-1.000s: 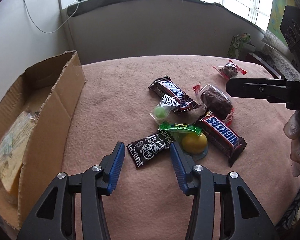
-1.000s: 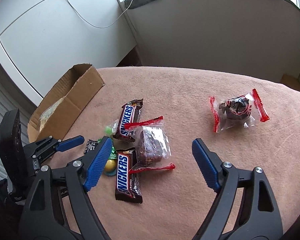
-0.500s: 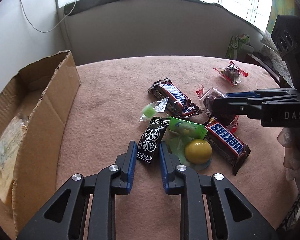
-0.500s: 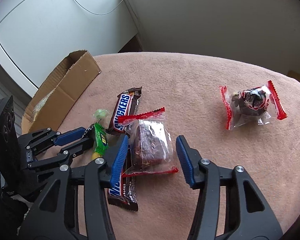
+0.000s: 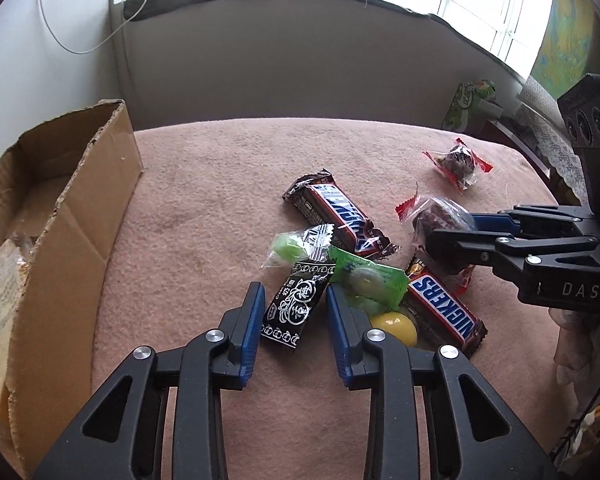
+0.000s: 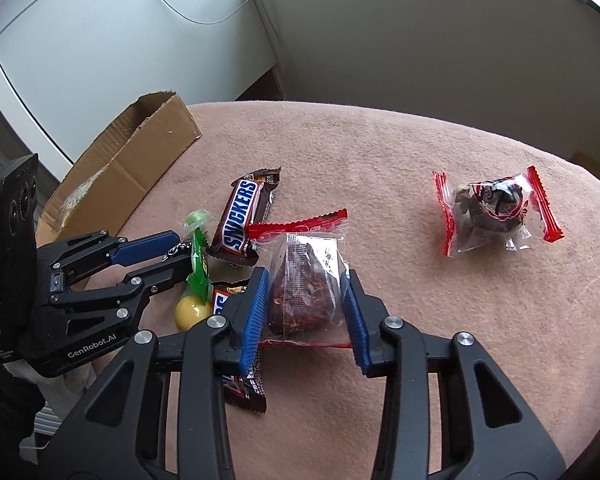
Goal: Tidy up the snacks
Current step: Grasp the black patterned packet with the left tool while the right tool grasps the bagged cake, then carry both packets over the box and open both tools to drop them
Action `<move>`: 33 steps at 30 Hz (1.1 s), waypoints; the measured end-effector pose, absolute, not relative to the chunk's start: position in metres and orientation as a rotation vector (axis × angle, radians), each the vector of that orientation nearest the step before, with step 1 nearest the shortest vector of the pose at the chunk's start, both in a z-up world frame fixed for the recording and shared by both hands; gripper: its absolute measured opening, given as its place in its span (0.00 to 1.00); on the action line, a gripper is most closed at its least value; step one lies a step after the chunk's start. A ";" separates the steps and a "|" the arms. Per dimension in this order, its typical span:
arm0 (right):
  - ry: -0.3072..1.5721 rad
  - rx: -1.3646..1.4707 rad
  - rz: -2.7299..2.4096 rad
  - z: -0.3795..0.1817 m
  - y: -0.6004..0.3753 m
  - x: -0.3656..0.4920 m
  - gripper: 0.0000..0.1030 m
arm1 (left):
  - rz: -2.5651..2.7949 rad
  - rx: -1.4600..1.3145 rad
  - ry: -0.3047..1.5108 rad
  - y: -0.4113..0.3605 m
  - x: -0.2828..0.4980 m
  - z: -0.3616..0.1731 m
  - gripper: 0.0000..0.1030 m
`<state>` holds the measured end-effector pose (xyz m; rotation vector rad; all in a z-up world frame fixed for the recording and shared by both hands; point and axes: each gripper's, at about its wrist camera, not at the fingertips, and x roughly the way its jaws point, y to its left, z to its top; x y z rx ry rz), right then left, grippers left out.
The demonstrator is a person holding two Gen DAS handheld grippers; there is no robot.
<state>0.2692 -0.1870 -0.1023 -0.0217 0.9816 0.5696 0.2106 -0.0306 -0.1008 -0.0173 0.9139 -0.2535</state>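
cardboard box [image 5: 80, 216]: landmark, open-topped, at the left edge of the pink cloth [image 5: 204, 184]; snack pile lies to its right.

right gripper [image 6: 304, 308]: farthest from the box; jaws closing, pads pressed on the flanks of the clear red-edged cake packet [image 6: 304, 280], long axis running straight ahead between them.

left gripper [image 5: 296, 316]: nearer the box, so the shorter carry; jaws opening, straddling the black plum-candy packet [image 5: 296, 308], gap visible on both sides, not clamped.

black packet axis: tilted slightly away from the box, nearly in line with the fingers.
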 end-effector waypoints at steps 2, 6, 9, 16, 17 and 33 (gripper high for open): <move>0.977 -0.025 0.568 -0.101 -0.187 0.268 0.37 | -0.244 -0.017 0.914 -0.031 0.212 -0.101 0.20; 0.960 -0.019 0.561 -0.098 -0.190 0.265 0.37 | -0.238 -0.032 0.916 -0.028 0.213 -0.101 0.09; 0.951 -0.012 0.565 -0.094 -0.191 0.261 0.37 | -0.238 -0.048 0.909 -0.025 0.210 -0.098 0.09; 0.909 -0.017 0.567 -0.076 -0.193 0.248 0.36 | -0.245 -0.107 0.870 -0.017 0.199 -0.083 0.08; 0.901 -0.019 0.569 -0.073 -0.192 0.246 0.36 | -0.249 -0.115 0.862 -0.016 0.196 -0.079 0.08; 0.766 -0.047 0.630 -0.007 -0.150 0.228 0.36 | -0.188 -0.198 0.695 0.041 0.139 -0.020 0.08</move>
